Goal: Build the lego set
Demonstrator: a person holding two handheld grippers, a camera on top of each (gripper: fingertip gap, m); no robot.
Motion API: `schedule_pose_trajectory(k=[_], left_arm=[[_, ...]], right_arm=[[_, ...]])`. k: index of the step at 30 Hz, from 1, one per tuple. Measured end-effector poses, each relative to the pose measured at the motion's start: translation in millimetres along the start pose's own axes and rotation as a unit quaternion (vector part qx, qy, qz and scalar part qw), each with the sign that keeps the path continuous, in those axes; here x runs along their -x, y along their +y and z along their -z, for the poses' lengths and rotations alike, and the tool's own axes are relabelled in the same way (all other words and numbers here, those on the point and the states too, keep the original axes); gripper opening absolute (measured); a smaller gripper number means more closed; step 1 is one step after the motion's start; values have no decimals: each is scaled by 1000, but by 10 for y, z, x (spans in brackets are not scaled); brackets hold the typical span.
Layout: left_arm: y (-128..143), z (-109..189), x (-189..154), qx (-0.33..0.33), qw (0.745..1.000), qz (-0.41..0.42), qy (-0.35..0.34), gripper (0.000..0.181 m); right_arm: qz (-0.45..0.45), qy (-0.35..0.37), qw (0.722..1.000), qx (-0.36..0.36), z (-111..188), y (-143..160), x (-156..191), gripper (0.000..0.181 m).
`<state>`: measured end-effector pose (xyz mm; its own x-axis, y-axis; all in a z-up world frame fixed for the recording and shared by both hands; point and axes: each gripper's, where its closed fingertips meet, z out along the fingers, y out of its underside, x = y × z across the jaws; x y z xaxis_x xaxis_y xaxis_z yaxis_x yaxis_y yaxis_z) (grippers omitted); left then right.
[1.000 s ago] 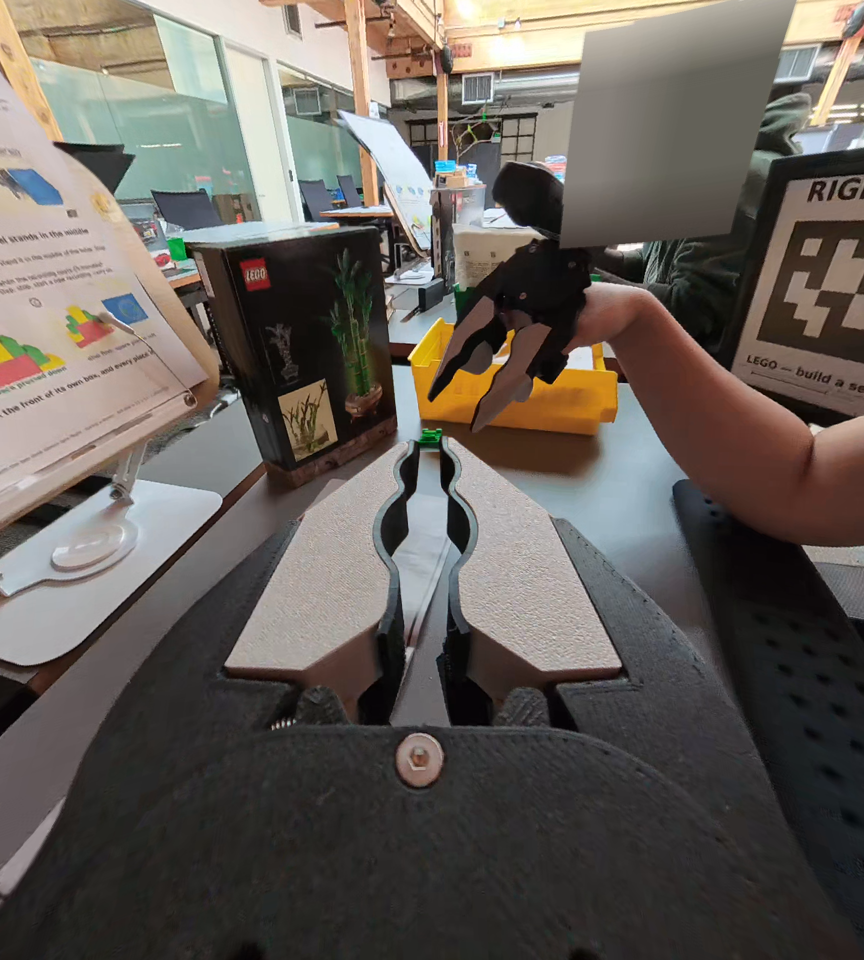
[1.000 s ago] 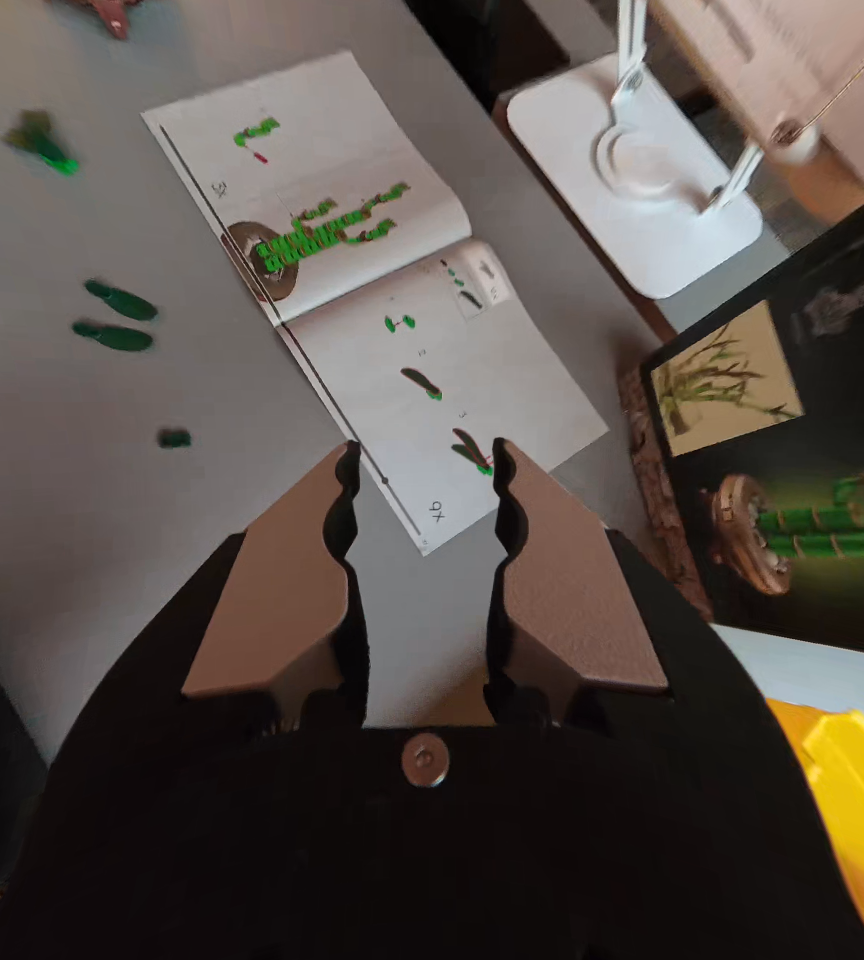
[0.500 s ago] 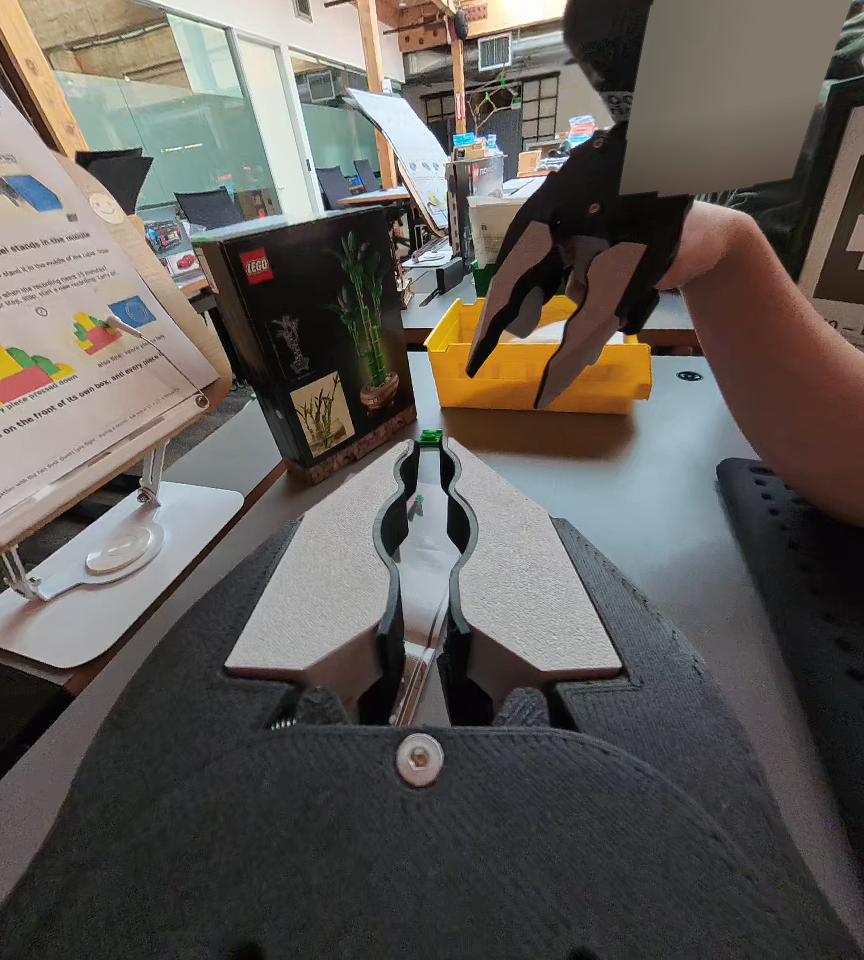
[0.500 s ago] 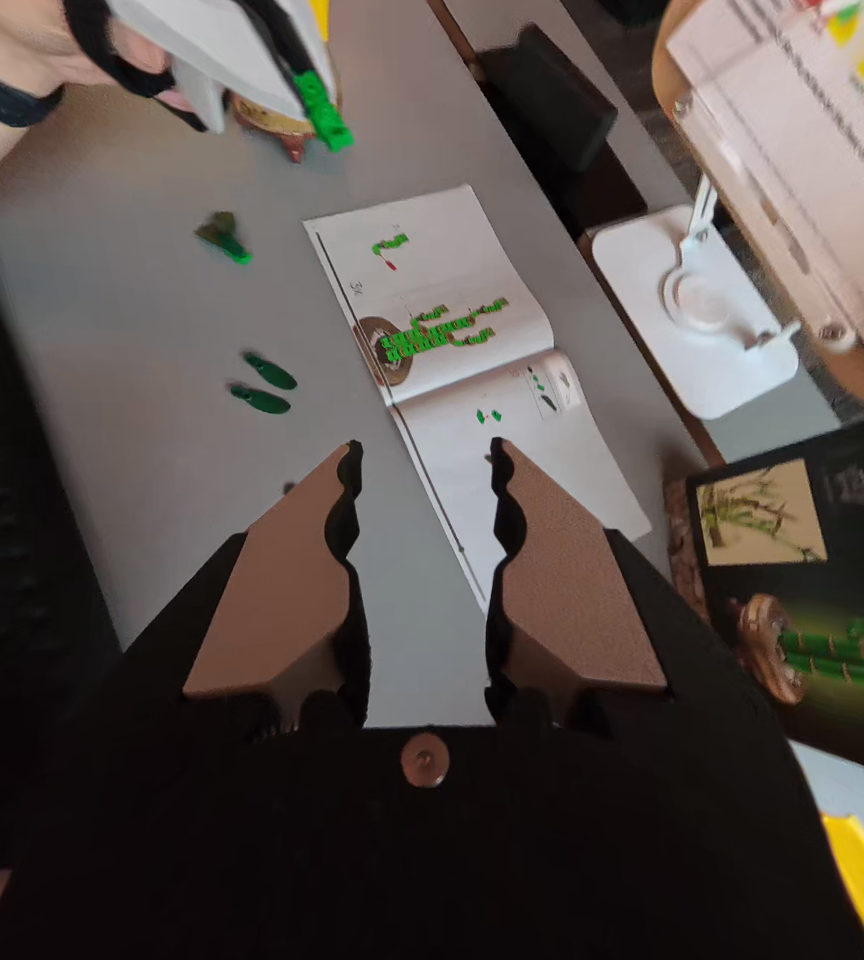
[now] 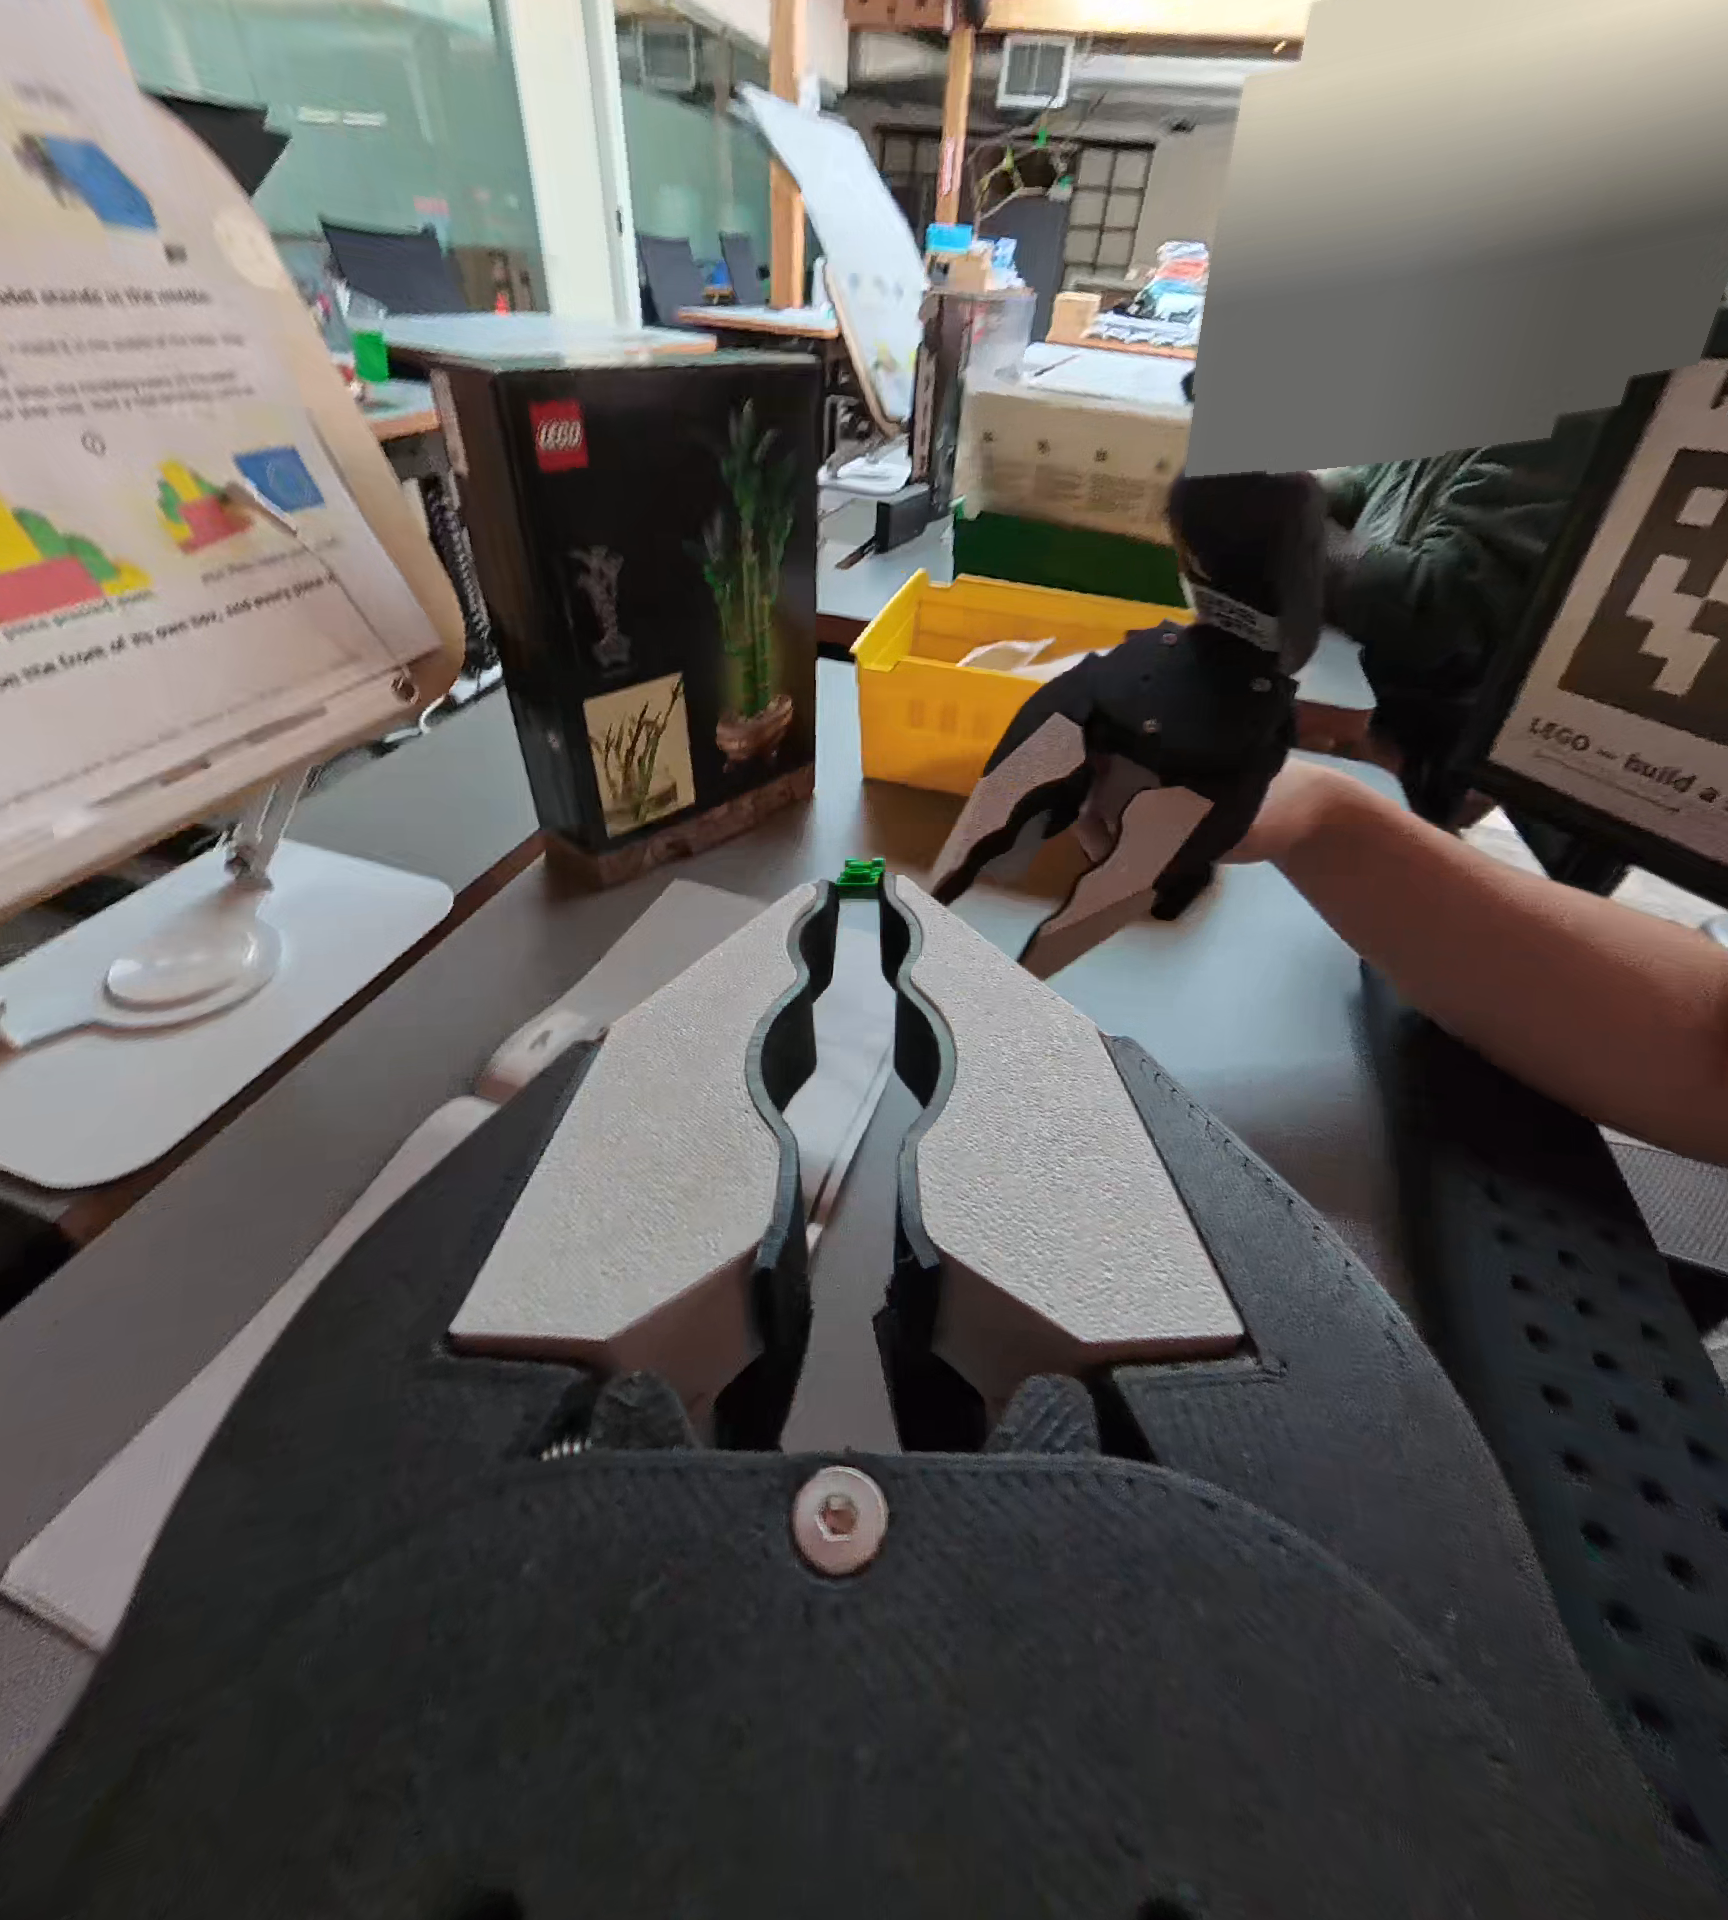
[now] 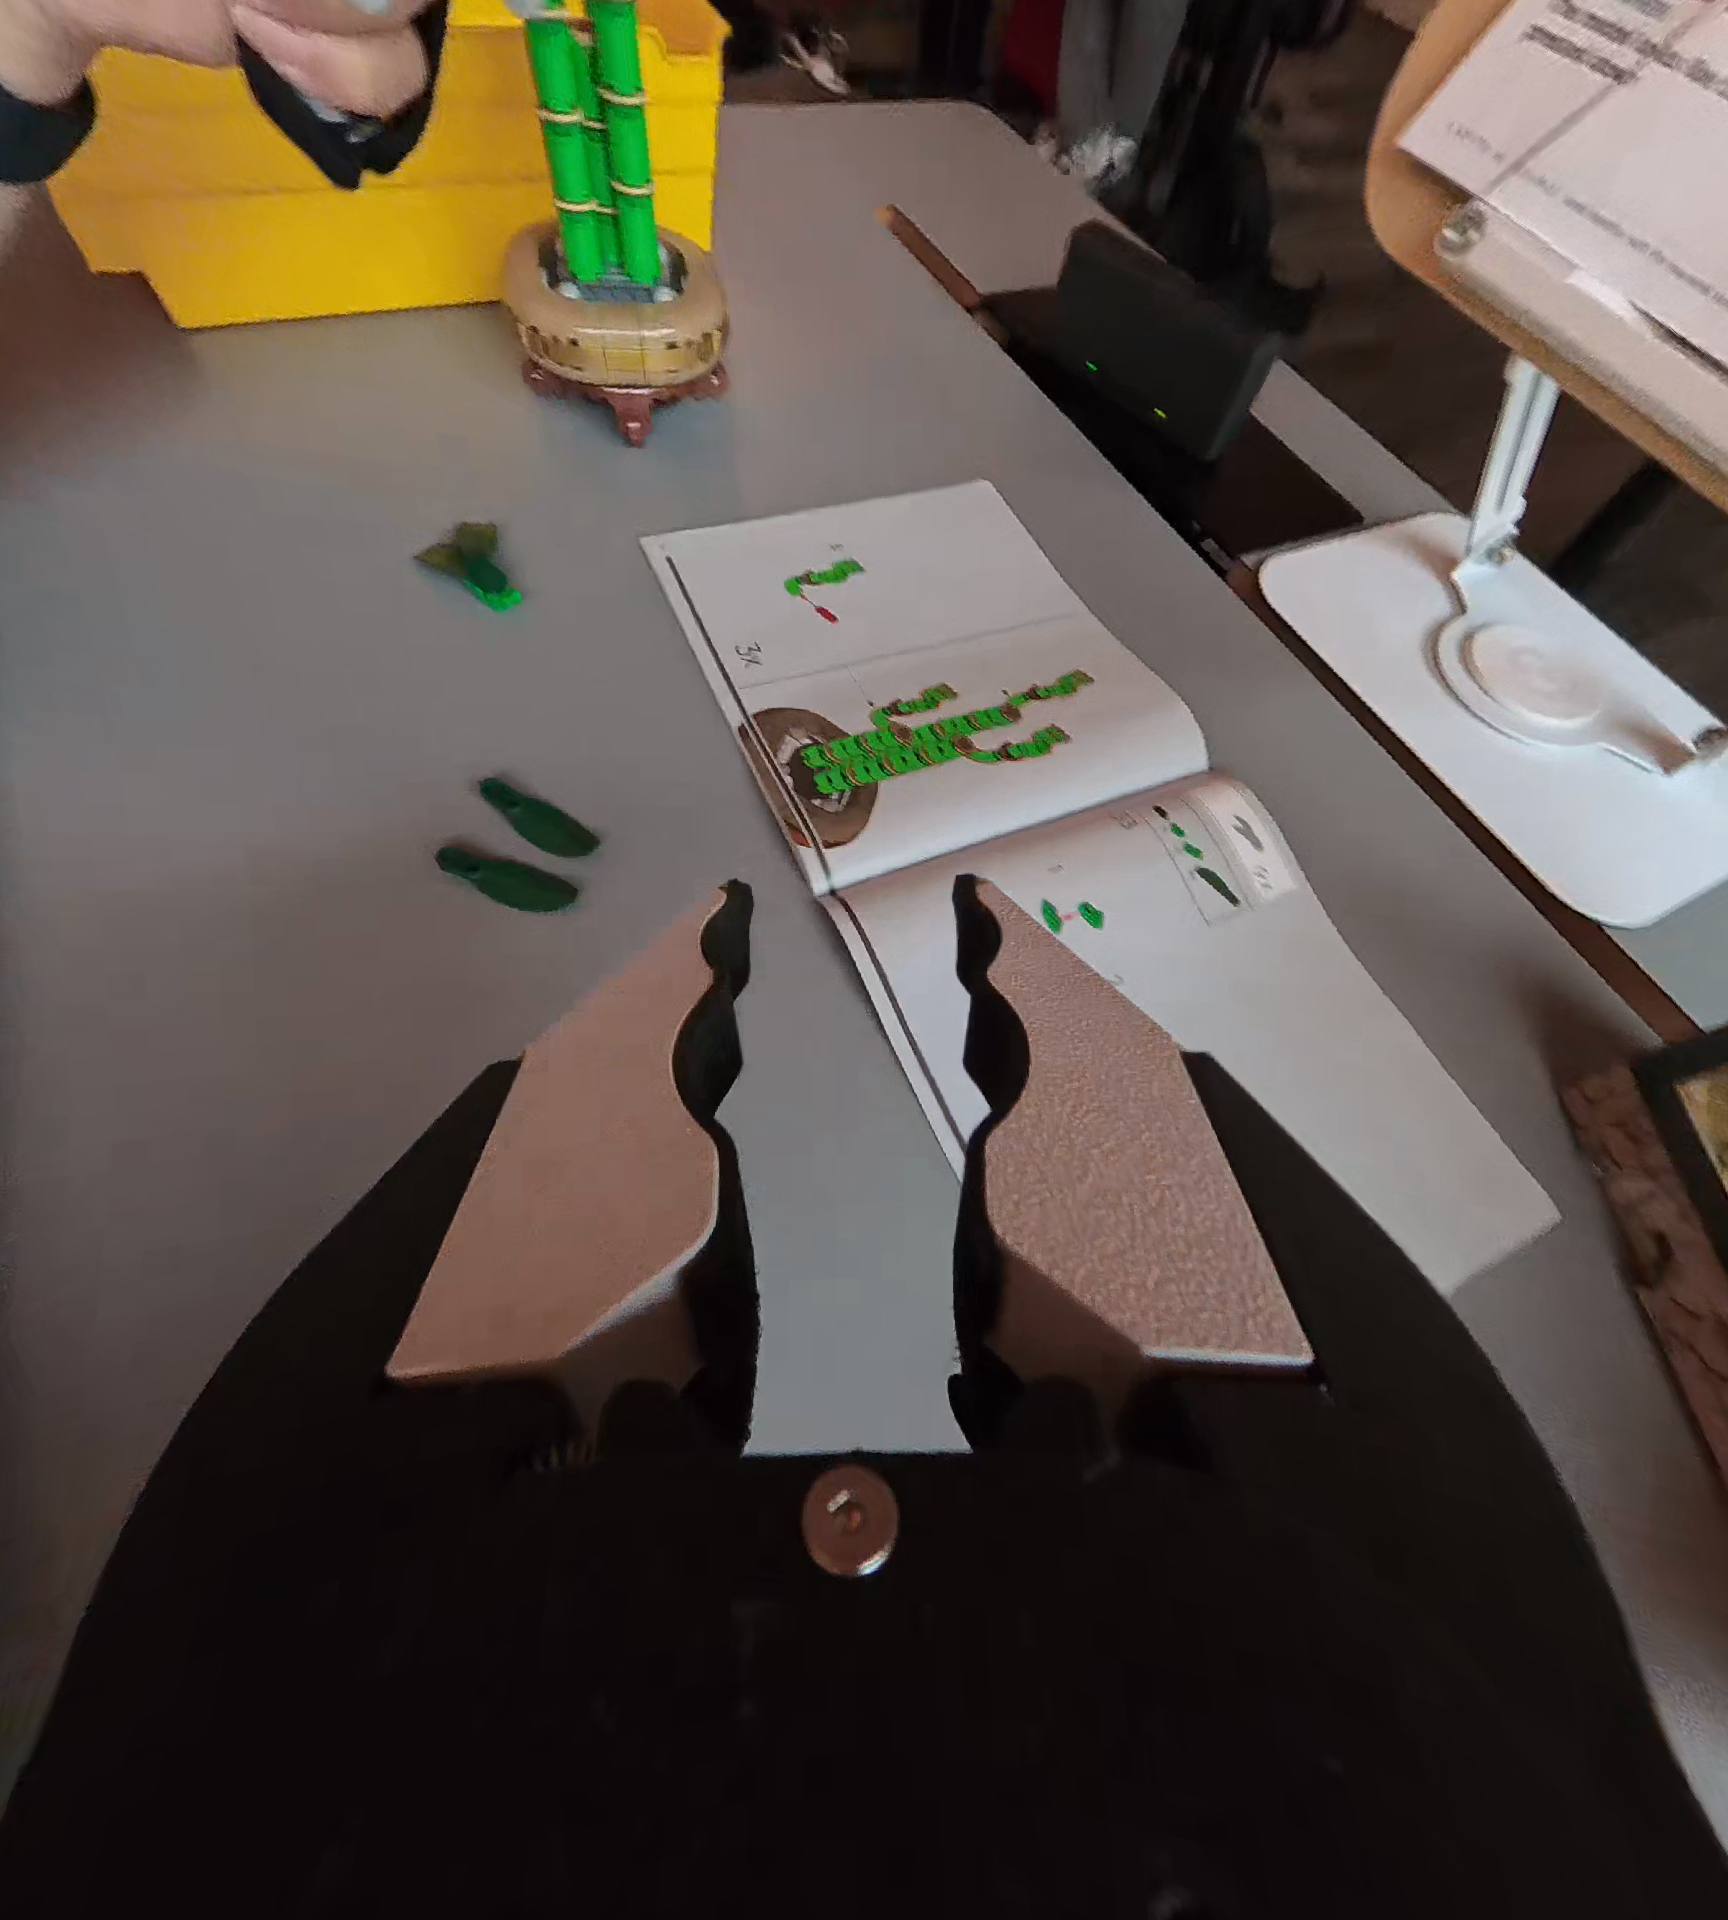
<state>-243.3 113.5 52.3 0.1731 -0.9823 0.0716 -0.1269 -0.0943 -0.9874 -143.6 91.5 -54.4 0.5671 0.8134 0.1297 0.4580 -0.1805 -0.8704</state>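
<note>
1. Left wrist view: the left gripper is seen nearly closed, a small green piece pinched at its fingertips, held above the grey table.
2. The set box is stood upright beyond the tips; a yellow bin is placed just right of it.
3. The right gripper is seen farther off to the right, tips angled down close to the table, fingers spread, nothing between them.
4. An instruction sheet on a white stand is placed at left; a marker sign is at right.
5. Right wrist view: the right gripper is held wide open and empty above the table, over the edge of the open booklet.
6. Two dark green leaves are laid left of the booklet; a leaf cluster lies farther back.
7. The bamboo model is stood in its tan pot at the table's far end, in front of the bin.
8. A hand is seen top left beside the stalks.
</note>
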Motion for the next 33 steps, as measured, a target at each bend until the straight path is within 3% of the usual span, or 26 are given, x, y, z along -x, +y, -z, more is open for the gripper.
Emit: schedule_pose_trajectory(k=[3, 8, 11, 14, 19, 24, 29, 33], left_arm=[[47, -3, 38, 11, 1000, 6, -4, 6], [97, -34, -50, 23, 999, 12, 28, 6], [302, -106, -13, 73, 997, 20, 20, 6], [411, -155, 11, 90, 995, 39, 22, 6], [374, -237, -87, 58, 996, 44, 56, 6], [343, -323, -213, 26, 996, 8, 83, 6], [248, -350, -431, -10, 988, 39, 147, 6], [229, -390, -511, -26, 982, 66, 176, 6]], right_arm=[[58, 17, 998, 17, -73, 176, -20, 34], [-60, 95, 993, -33, 210, 257, -572, 29], [-58, 178, 980, -74, 474, 253, -881, 29], [-58, 202, 973, -93, 592, 234, -957, 29], [-109, 146, 969, -164, 484, -9, -810, 29], [-108, -43, 953, -281, 271, -635, -44, 28], [-153, -124, 930, -311, 150, -838, 271, 25], [-153, -148, 927, -310, 94, -874, 395, 18]])
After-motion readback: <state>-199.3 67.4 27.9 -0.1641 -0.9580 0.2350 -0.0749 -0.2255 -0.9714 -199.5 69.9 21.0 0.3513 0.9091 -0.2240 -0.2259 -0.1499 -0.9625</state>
